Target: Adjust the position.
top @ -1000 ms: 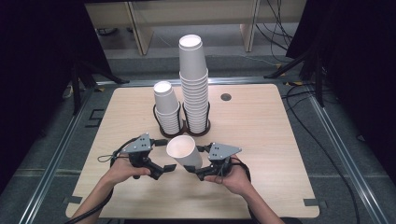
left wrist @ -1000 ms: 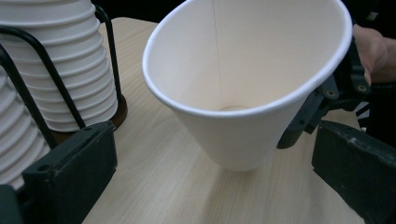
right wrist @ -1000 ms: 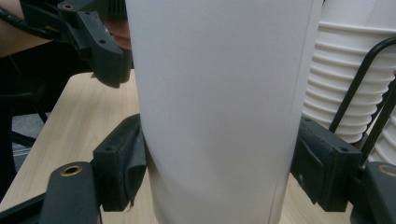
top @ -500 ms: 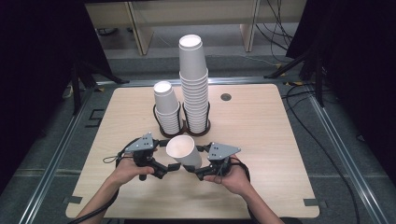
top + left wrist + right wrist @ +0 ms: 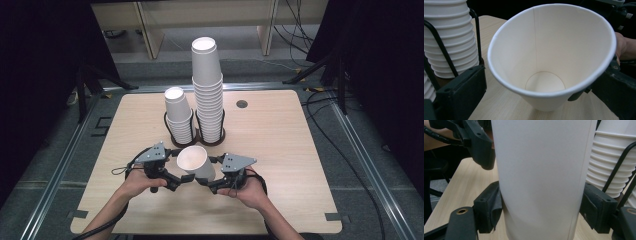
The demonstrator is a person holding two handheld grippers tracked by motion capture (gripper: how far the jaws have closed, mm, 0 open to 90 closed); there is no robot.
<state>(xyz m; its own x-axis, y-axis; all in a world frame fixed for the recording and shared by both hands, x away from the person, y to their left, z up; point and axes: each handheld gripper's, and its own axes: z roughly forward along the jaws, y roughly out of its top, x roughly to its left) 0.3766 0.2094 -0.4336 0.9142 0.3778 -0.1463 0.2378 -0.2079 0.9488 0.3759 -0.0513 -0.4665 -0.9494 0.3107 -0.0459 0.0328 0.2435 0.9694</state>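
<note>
The right gripper (image 5: 212, 184) pinches a white paper cup (image 5: 196, 162) by its lower body, tilted with its mouth toward the left gripper (image 5: 182, 179), whose spread jaws sit just beside the rim. Beyond both, two cup stacks (image 5: 207, 90) stand in a black wire rack (image 5: 172, 137) on the table (image 5: 280, 135).

Your right gripper (image 5: 209, 186) clamps its jaws on the paper cup (image 5: 196, 162); your left gripper (image 5: 181, 181) faces it, jaws spread beside the cup's rim.
</note>
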